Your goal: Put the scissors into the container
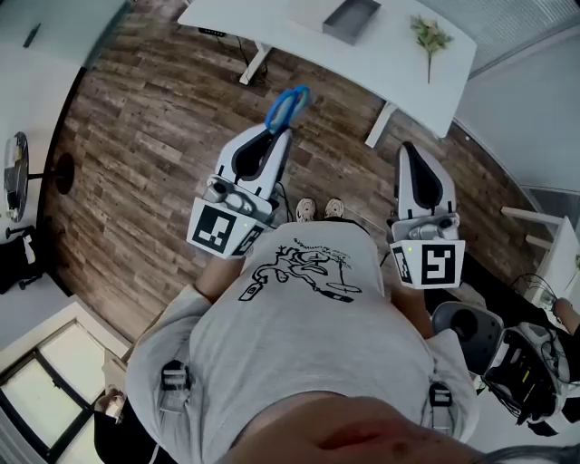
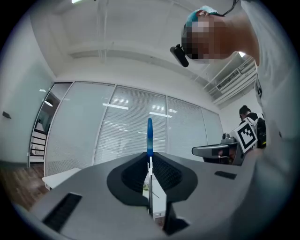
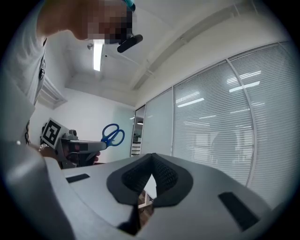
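Blue-handled scissors [image 1: 287,106] stick out handles-first past the tips of my left gripper [image 1: 276,129], which is shut on their blades. In the left gripper view the scissors [image 2: 149,136] stand edge-on, clamped between the pads of the left gripper [image 2: 150,158]. From the right gripper view the scissors [image 3: 112,135] show at the left, held level. My right gripper [image 1: 410,152] is shut with nothing in it; its pads meet at the tip [image 3: 151,161]. The grey container [image 1: 352,18] sits on the white table [image 1: 272,18] far ahead. Both grippers are held at chest height, well short of it.
A green sprig [image 1: 429,36] lies on the white table right of the container. Wooden floor [image 1: 154,136] spreads below. A black office chair [image 1: 471,331] stands at my right, and another white table edge [image 1: 36,82] at the left. Glass walls with blinds [image 2: 131,136] surround the room.
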`<state>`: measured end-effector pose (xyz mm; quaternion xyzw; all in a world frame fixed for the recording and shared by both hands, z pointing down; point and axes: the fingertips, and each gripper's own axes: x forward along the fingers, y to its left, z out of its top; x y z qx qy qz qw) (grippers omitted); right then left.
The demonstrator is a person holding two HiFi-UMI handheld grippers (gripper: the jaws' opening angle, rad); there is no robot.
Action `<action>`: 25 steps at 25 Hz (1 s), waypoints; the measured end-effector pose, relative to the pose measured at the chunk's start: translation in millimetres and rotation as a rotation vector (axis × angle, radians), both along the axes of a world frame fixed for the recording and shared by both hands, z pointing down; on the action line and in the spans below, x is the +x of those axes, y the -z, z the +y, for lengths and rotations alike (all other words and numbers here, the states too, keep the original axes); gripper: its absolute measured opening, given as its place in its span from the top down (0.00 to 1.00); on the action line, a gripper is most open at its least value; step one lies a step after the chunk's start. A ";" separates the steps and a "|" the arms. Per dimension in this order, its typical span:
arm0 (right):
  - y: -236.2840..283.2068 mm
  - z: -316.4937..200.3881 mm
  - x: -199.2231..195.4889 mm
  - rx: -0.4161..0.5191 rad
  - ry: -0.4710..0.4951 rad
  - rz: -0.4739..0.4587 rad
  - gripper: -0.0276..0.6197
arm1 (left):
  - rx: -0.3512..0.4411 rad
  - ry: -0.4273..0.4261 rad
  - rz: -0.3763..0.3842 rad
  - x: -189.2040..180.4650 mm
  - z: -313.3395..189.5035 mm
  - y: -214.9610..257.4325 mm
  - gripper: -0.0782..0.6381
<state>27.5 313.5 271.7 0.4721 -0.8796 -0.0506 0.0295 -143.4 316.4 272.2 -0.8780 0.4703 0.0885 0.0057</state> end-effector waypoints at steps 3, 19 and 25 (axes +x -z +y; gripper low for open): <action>-5.5 -4.6 -3.2 -0.009 -0.024 -0.003 0.95 | -0.004 -0.006 0.001 -10.2 -5.6 -3.6 0.83; -15.1 -46.8 -12.4 -0.021 -0.054 -0.002 0.95 | -0.016 -0.028 0.019 -20.7 -47.2 -9.7 0.83; -18.3 -75.0 -2.6 -0.027 -0.062 -0.006 0.95 | -0.020 -0.037 0.011 -10.1 -76.9 -12.3 0.83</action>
